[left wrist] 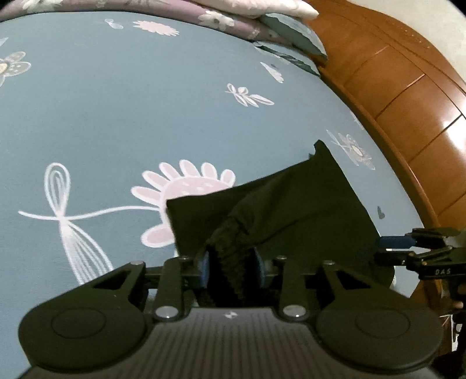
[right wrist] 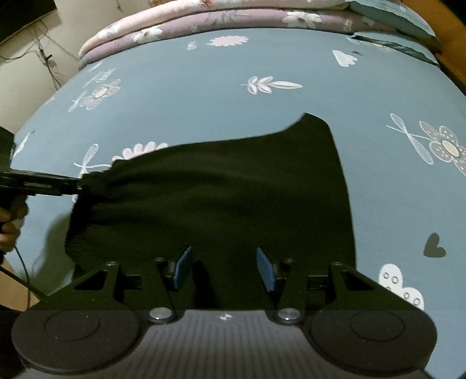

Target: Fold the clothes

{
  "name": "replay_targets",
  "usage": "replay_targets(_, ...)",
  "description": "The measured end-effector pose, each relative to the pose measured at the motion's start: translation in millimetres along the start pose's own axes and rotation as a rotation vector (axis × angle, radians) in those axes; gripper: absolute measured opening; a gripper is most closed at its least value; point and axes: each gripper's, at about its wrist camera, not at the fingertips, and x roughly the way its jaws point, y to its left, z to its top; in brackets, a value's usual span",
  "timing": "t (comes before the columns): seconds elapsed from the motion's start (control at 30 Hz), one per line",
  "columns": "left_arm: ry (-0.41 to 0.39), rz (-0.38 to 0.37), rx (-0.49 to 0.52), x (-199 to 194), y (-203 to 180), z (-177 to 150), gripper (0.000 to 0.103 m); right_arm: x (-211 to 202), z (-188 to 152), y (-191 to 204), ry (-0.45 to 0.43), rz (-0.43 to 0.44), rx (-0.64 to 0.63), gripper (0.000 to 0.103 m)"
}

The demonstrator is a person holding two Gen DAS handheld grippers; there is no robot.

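Left tongs (left wrist: 233,269) clamp the gathered edge of a black garment (right wrist: 233,189) raised over the blue bedsheet (right wrist: 204,96); right tongs (right wrist: 224,269) gape open around the cloth

I am working in a bedroom at home. Under my tongs stretches a bed (left wrist: 116,102) made up with a blue-grey sheet (right wrist: 204,96) printed with white and pink flowers. At the bed's far edge lie folded quilts (right wrist: 204,20) in pink and mauve florals, and pillows (left wrist: 294,32) are stacked in its far right corner. A glossy wooden headboard (left wrist: 407,96) runs along the right edge. Loose cables (right wrist: 46,58) hang on a pale wall (right wrist: 75,20).
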Motion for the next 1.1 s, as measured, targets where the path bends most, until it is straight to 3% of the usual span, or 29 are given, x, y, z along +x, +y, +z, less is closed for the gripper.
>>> replay_targets(0.17, -0.105, 0.074, 0.119, -35.4, -30.4, 20.8, 0.033, -10.4, -1.4, -9.3, -0.041, -0.018, -0.041, 0.054)
replay_targets(0.3, -0.124, -0.065, 0.186, -27.3, -62.4, 36.8, 0.039, -4.6, 4.5, -1.5, -0.073, 0.017, -0.125, 0.055)
replay_targets(0.37, -0.089, -0.123, 0.215, -6.3, -79.0, 40.5, 0.039, 5.0, 6.3, 8.7, -0.085, 0.066, -0.18, 0.055)
replay_targets(0.47, -0.034, -0.15, 0.223, 25.2, -85.5, 40.3, 0.039, 24.2, 5.6, 20.0, -0.081, 0.164, -0.217, 0.055)
replay_targets(0.57, 0.038, -0.114, 0.185, 53.4, -78.1, 34.1, 0.039, 45.2, 0.6, 32.2, -0.056, 0.215, -0.234, 0.059)
replay_targets(0.67, 0.082, -0.004, 0.19, 63.8, -60.5, 18.8, 0.039, 60.6, -6.1, 43.5, -0.043, 0.244, -0.252, 0.077)
replay_targets(0.87, 0.074, 0.019, 0.175, 47.9, -47.6, 6.6, 0.035, 57.7, -12.9, 40.4, -0.042, 0.287, -0.212, 0.078)
replay_targets(0.93, 0.072, 0.032, 0.185, 42.3, -57.0, 15.8, 0.034, 46.4, -9.7, 34.5, -0.042, 0.273, -0.206, 0.078)
replay_targets(1.1, 0.058, -0.037, 0.246, 34.7, -71.8, 13.7, 0.037, 13.9, 7.5, -0.8, -0.149, 0.146, -0.164, 0.078)
